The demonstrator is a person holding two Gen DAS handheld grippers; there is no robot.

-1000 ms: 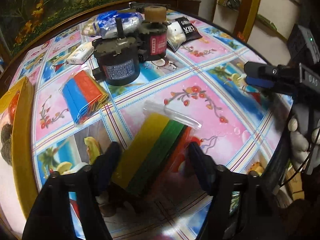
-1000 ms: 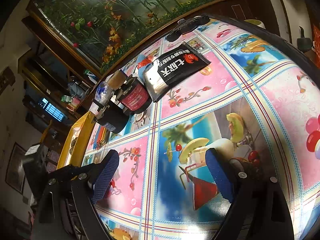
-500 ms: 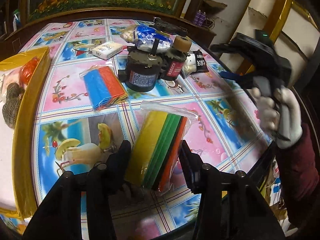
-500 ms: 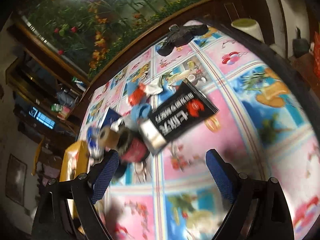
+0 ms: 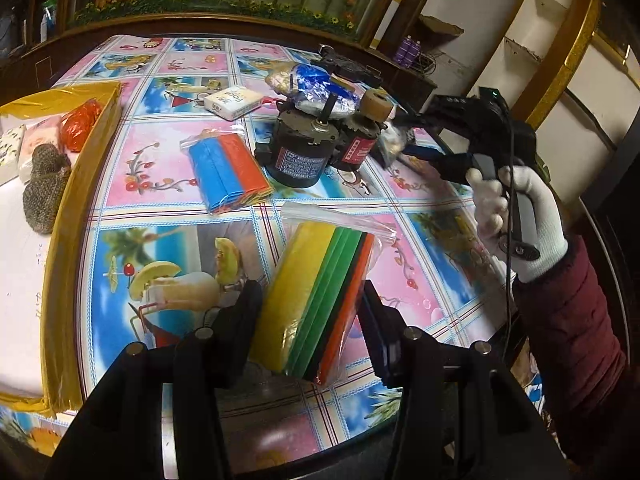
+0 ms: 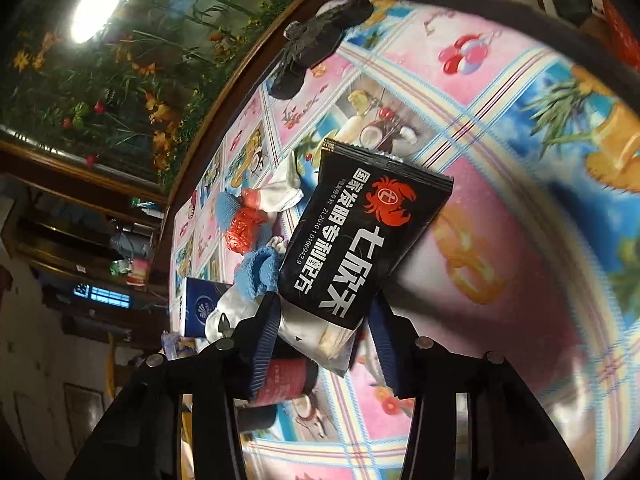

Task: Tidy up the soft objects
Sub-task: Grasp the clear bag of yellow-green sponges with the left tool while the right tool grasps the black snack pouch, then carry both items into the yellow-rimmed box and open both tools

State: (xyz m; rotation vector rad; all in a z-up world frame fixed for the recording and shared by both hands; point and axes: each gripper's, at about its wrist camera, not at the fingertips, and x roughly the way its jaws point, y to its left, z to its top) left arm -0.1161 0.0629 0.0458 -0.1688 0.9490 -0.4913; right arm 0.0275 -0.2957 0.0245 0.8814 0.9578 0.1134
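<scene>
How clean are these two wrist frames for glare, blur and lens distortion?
Left wrist view: sharp and evenly lit, with fisheye bending of the table edge and small glints on the bag of coloured sheets. Right wrist view: strong glare from the ceiling lamp, motion blur on the tablecloth at right, dark left margin; the black packet print stays readable.

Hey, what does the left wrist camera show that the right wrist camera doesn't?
Only the left wrist view shows the bagged stack of coloured sheets between the left tongs, a second blue and red pack, the yellow box and the gloved hand.

Only the right wrist view shows the black crab packet's print, with the right tongs just closing around its lower end.

Both show the patterned tablecloth and the red-labelled canister.
</scene>
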